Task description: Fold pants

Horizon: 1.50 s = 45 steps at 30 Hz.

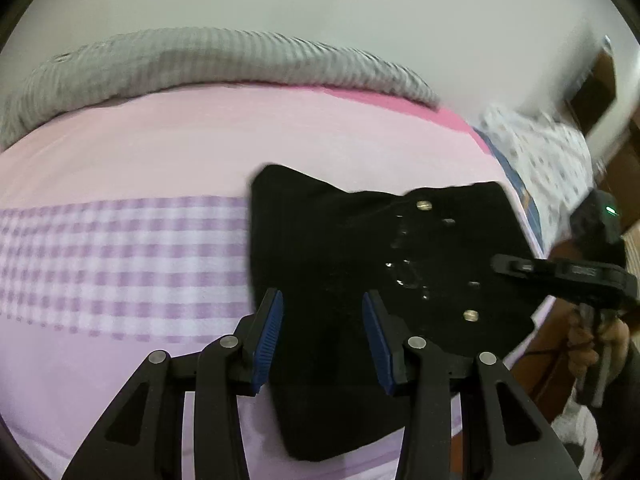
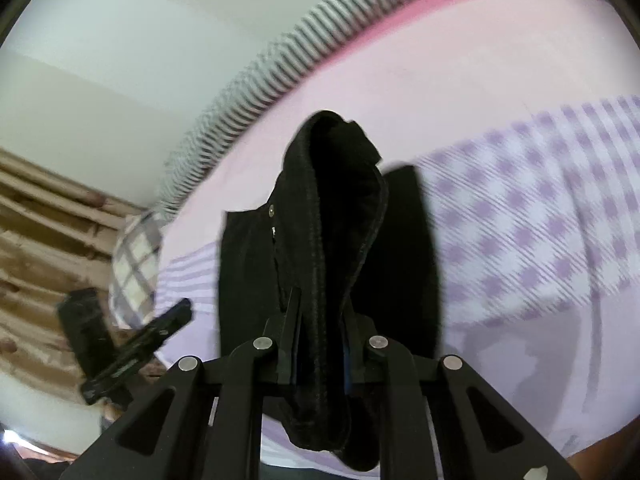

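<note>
Right tool pinches thick seam of soft, limp black pants near bed edge; left tool half-open, empty; grip doubled hems

Left tongs agape, right tongs clamped

The left tongs tilt downward, blue pads apart, gripping nothing. The right tongs pinch a bunched fold of the black pants between them.
</note>
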Available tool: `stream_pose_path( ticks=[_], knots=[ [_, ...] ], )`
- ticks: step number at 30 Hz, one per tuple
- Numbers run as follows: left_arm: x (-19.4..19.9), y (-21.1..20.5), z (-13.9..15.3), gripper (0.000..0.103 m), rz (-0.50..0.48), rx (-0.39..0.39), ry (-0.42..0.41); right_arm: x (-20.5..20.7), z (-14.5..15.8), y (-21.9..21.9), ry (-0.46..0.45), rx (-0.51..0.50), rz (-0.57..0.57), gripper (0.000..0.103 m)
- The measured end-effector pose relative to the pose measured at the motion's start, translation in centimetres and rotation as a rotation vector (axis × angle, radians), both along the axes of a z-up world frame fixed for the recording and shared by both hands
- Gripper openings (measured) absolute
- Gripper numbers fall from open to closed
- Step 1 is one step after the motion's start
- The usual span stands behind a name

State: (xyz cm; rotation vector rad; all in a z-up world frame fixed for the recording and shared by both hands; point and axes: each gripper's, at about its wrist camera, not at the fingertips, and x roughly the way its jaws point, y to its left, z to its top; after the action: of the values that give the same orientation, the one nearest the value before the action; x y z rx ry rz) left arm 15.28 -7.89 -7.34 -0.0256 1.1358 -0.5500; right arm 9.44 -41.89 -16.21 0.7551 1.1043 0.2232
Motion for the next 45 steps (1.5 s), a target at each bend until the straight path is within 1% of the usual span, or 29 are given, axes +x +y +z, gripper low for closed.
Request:
stream_pose_path(
  ticks=[1,3,4,5,7,9,12,14,15,16,17,18,20,26,27,29,31,34,36,40,45],
  knots=[
    [-0.2,-0.6,-0.3,0.043,-0.018,0.007,0.006,0.0,-0.5,0.1,0.010,-0.016,-0.005,0.015],
    [-0.6,-1.9,-1.3,0.043,-0.072,0.031,0.022,0.1,-0.8,-0.2,0.018,-0.019,-0.024,0.021],
    [-0.8,-2.4,-1.8,0.043,-0.095,0.045,0.033,-0.1,-0.8,-0.4,0.031,-0.030,-0.043,0.029],
    [-1.0,-2.8,-2.5,0.043,-0.109,0.065,0.048,-0.3,-0.5,-0.4,0.025,-0.035,-0.056,0.031],
    [-1.4,-3.3,-3.7,0.043,-0.139,0.088,0.068,-1.3,0.3,-1.0,0.008,-0.051,-0.070,0.033],
    [-1.9,-3.4,-4.1,0.043,-0.153,0.106,0.055,-2.4,1.3,-1.5,-0.008,-0.064,-0.084,0.033],
    [-2.1,-3.3,-4.0,0.043,-0.151,0.097,0.056,-3.7,2.3,-1.9,-0.028,-0.071,-0.104,0.033],
    [-2.2,-3.3,-4.1,0.043,-0.147,0.093,0.060,-4.3,2.8,-2.0,-0.048,-0.057,-0.100,0.033],
    [-2.2,-3.3,-4.1,0.043,-0.145,0.093,0.059,-4.6,2.8,-2.1,-0.049,-0.046,-0.087,0.033],
    [-2.3,-3.3,-4.1,0.043,-0.145,0.093,0.058,-4.6,2.7,-1.8,-0.046,-0.036,-0.075,0.028],
    [-2.4,-3.3,-4.1,0.044,-0.146,0.094,0.056,-4.6,2.5,-1.3,-0.039,-0.028,-0.067,0.017],
    [-2.4,-3.3,-4.1,0.044,-0.146,0.096,0.055,-4.6,2.5,-0.8,-0.035,-0.032,-0.058,0.013],
    [-2.6,-3.2,-4.2,0.044,-0.144,0.098,0.056,-4.7,2.8,0.0,-0.051,-0.055,-0.061,0.011],
    [-3.3,-2.3,-4.0,0.044,-0.151,0.095,0.064,-6.5,5.9,0.7,-0.133,-0.046,-0.075,0.009],
    [-3.5,-2.2,-3.9,0.044,-0.155,0.093,0.065,-7.0,6.0,0.8,-0.129,-0.055,-0.072,0.009],
    [-3.8,-1.8,-4.0,0.044,-0.165,0.099,0.066,-7.7,5.3,1.0,-0.100,-0.096,-0.072,0.009],
    [-4.2,-1.5,-4.2,0.044,-0.171,0.111,0.064,-8.0,3.3,1.0,-0.046,-0.136,-0.082,0.009],
    [-4.4,-1.3,-4.2,0.044,-0.177,0.131,0.055,-8.1,1.4,0.6,-0.013,-0.125,-0.100,0.009],
    [-4.7,-1.5,-4.2,0.044,-0.179,0.153,0.043,-8.0,1.1,0.5,-0.009,-0.117,-0.101,0.009],
    [-5.0,-1.9,-4.2,0.044,-0.174,0.170,0.035,-7.9,1.0,0.7,-0.003,-0.134,-0.087,0.009],
    [-5.1,-2.2,-4.2,0.045,-0.169,0.185,0.026,-7.8,0.7,0.7,0.002,-0.114,-0.108,0.012]
  ],
)
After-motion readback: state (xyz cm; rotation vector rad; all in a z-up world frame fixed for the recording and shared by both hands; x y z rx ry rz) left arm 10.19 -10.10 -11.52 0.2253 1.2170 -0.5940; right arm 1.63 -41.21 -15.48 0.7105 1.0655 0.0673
